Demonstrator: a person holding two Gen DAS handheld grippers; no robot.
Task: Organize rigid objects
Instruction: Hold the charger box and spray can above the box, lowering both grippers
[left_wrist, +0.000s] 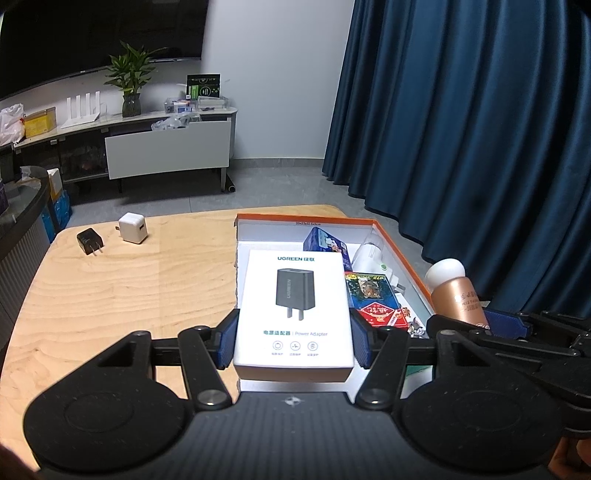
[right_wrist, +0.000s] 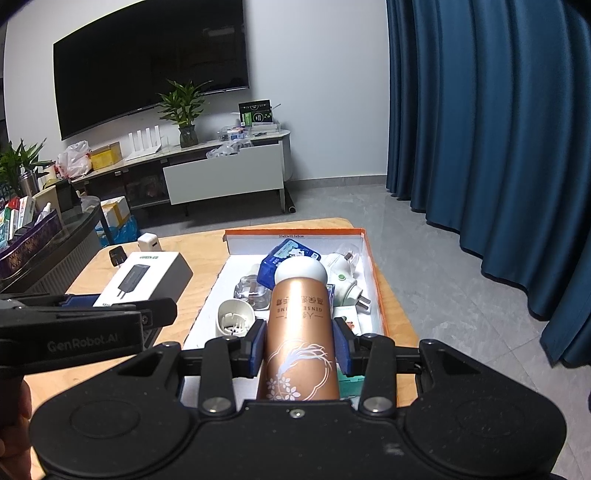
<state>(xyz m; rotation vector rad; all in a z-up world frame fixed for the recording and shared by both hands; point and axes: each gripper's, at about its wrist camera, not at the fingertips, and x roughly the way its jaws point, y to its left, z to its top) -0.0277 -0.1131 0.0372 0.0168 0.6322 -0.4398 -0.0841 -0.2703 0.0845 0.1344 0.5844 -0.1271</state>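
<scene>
Crowding is the main hazard, since both loads hang over one orange-rimmed box (right_wrist: 373, 258) that is already fairly full. Nearest, the left gripper (left_wrist: 293, 341) has its blue pads pressed against the two long sides of a white adapter carton (left_wrist: 295, 306), held above the box's near left corner, partly over the counter (left_wrist: 110, 295). Just right of it, the right gripper (right_wrist: 300, 347) is clamped on a copper-coloured bottle (right_wrist: 299, 332) with a white domed cap, pointing out over the box's middle. The bottle is smooth and round, so it could probably slide through the pads or roll once set down. Inside the box lie a white cup (right_wrist: 236, 317), a clear plastic piece (right_wrist: 253, 290), a blue packet (right_wrist: 284, 258), a white plug-in device (right_wrist: 345, 280) and card packs (left_wrist: 373, 299); a careless lowering could knock or trap these. The two grippers sit close together, so their frames might collide if both descend at once. Beyond the box's far left corner, a black charger (left_wrist: 88, 242) and a white charger (left_wrist: 133, 229) wait on the counter.
</scene>
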